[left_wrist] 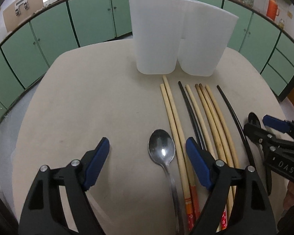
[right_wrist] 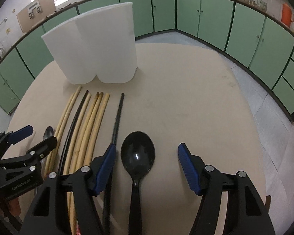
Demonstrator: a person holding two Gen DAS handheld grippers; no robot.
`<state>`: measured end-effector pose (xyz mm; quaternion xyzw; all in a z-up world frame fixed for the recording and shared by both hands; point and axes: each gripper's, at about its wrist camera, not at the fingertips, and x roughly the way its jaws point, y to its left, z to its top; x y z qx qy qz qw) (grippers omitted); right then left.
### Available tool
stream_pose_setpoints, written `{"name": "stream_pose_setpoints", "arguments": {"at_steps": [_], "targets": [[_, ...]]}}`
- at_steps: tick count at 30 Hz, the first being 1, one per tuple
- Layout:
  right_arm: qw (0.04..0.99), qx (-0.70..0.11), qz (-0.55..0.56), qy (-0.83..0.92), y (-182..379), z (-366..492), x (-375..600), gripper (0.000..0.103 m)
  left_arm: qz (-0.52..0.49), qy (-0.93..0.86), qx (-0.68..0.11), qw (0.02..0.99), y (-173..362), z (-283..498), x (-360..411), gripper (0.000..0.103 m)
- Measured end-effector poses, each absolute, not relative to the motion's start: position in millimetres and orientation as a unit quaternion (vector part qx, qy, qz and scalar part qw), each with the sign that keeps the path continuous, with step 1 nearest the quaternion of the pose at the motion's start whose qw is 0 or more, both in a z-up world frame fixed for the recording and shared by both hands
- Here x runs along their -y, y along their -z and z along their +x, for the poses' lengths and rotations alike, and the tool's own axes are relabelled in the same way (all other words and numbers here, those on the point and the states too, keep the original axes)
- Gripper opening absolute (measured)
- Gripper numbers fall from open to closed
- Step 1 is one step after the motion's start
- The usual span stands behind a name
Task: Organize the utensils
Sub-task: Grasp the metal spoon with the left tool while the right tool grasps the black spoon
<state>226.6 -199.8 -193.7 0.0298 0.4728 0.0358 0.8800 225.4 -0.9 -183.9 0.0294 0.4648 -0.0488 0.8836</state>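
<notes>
A white two-compartment holder (left_wrist: 176,37) stands upright at the far side of the round table; it also shows in the right wrist view (right_wrist: 96,45). Several wooden chopsticks (left_wrist: 211,117) and two black chopsticks (left_wrist: 190,109) lie in a row in front of it. A metal spoon (left_wrist: 162,148) lies between the fingers of my open left gripper (left_wrist: 147,146), which holds nothing. A black plastic spoon (right_wrist: 137,154) lies between the fingers of my open right gripper (right_wrist: 146,152), also empty. The right gripper shows at the left wrist view's right edge (left_wrist: 264,125).
The beige round table (right_wrist: 196,101) has bare surface to the right and left of the utensils. Green cabinets (left_wrist: 49,39) line the walls around. An orange jug (left_wrist: 272,9) stands on the counter at the back right.
</notes>
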Motion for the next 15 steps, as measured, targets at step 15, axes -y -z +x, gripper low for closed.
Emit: {"name": "stream_pose_setpoints", "arguments": {"at_steps": [15], "targets": [[0.884,-0.465,0.030,-0.033,194,227,199,0.063,-0.037,0.090,-0.465,0.880,182,214,-23,0.039]]}}
